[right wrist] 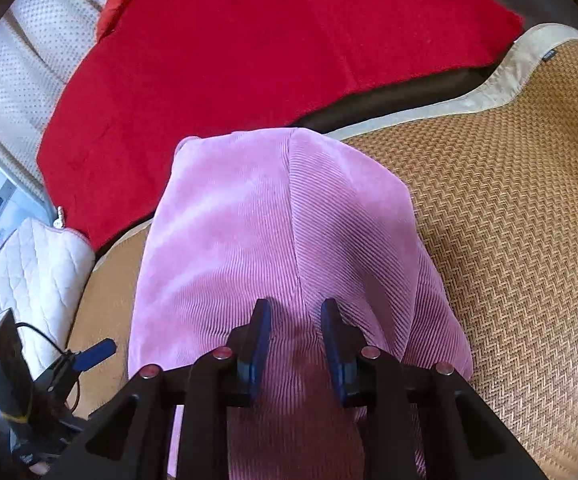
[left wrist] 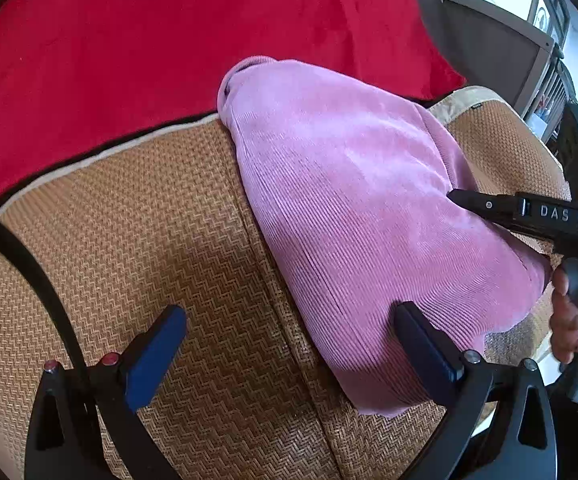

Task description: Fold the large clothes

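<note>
The pink corduroy garment point(right wrist: 281, 240) is lying folded on the woven mat point(left wrist: 149, 220), long axis running away from both. The right hand-held gripper point(right wrist: 295, 344) is hovering narrowly parted over its near end, apparently gripping nothing. The left hand-held gripper point(left wrist: 289, 344) is standing wide, empty, alongside.

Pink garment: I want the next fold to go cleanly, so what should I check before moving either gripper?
1. Left gripper open, nothing held: ok.
2. Right gripper gripping the pink garment: cannot tell; cloth lies between the fingers, but contact is unclear.
3. Garment lying on the woven mat: ok.
4. Garment clear of the red blanket: cannot tell; its far end reaches the mat's edge.
5. Mat beside the garment free: ok.
</note>
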Action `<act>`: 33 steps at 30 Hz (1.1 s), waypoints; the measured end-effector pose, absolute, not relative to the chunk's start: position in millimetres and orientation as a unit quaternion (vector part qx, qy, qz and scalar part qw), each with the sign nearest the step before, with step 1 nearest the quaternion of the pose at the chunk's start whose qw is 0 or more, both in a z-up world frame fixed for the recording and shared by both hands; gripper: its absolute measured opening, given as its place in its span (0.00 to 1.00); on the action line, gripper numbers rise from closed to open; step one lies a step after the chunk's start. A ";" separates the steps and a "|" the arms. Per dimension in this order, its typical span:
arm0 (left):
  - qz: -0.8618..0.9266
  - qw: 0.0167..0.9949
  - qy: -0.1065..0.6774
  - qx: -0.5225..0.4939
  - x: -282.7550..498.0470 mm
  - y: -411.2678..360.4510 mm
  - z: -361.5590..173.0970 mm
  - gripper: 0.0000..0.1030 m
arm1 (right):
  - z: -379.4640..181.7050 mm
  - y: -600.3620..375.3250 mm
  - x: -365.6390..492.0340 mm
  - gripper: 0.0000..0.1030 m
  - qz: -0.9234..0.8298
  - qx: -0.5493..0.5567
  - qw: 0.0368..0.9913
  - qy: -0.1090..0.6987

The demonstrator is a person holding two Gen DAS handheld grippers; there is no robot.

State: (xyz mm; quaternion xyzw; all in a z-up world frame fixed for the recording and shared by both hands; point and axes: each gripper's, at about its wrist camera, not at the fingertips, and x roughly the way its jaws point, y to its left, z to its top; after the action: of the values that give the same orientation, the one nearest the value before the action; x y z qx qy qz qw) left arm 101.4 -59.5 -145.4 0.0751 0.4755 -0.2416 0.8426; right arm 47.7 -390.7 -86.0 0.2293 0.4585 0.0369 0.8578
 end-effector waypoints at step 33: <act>-0.282 0.833 0.474 0.038 76.1 -42.7 -117.6 1.00 | -54.8 -408.6 24.3 0.31 0.090 0.271 0.870 0.402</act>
State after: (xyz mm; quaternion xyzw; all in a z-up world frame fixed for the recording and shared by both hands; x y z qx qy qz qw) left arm 76.1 -42.7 -117.6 0.0375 0.4740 -0.2818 0.8334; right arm 24.3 -408.6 -54.8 0.2712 0.4015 0.0904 0.8701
